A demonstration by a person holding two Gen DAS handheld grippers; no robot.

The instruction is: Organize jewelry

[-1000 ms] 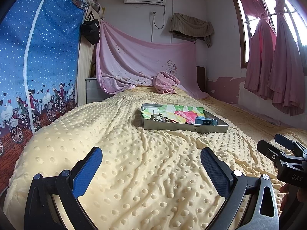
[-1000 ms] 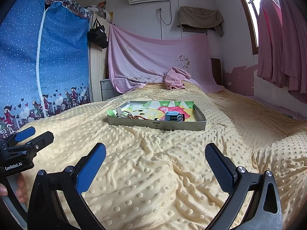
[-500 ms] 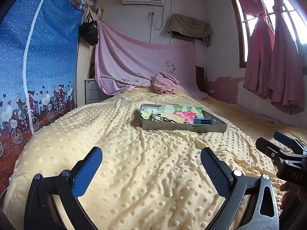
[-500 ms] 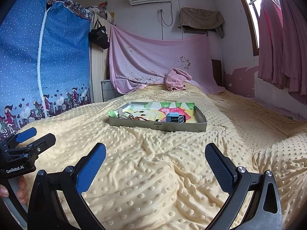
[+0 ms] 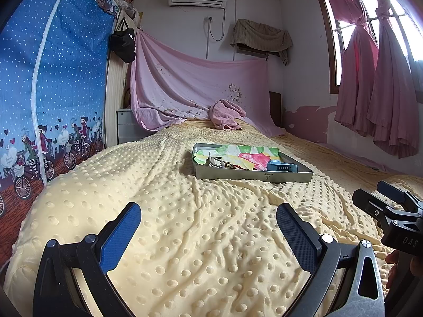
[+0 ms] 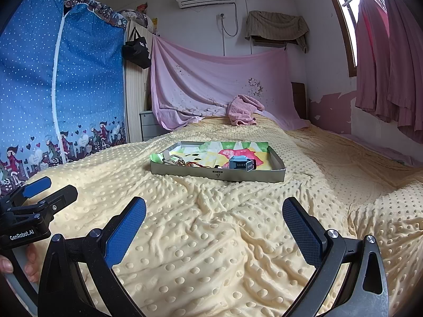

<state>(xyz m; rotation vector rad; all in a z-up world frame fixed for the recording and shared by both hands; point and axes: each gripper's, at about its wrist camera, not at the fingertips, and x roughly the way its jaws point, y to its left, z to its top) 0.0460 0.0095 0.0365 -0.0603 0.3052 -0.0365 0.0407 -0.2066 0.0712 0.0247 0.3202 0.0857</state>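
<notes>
Fingers [image 5: 296, 235] of the left gripper [image 5: 208, 235] are spreading wide, holding nothing, hovering over the pale yellow dotted bedspread [image 5: 185, 211]. The right gripper [image 6: 214, 227] is hanging likewise, blue pads far apart, empty. Ahead of both, well apart, the shallow grey rectangular tray [image 6: 219, 175] is lying on the bed, lined with bright paper, carrying a blue watch [image 6: 242, 164] and tangled jewelry [image 6: 182, 162] at its left end.

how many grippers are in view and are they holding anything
2. The left gripper and the right gripper are both open and empty above the yellow blanket, short of the tray.
</notes>
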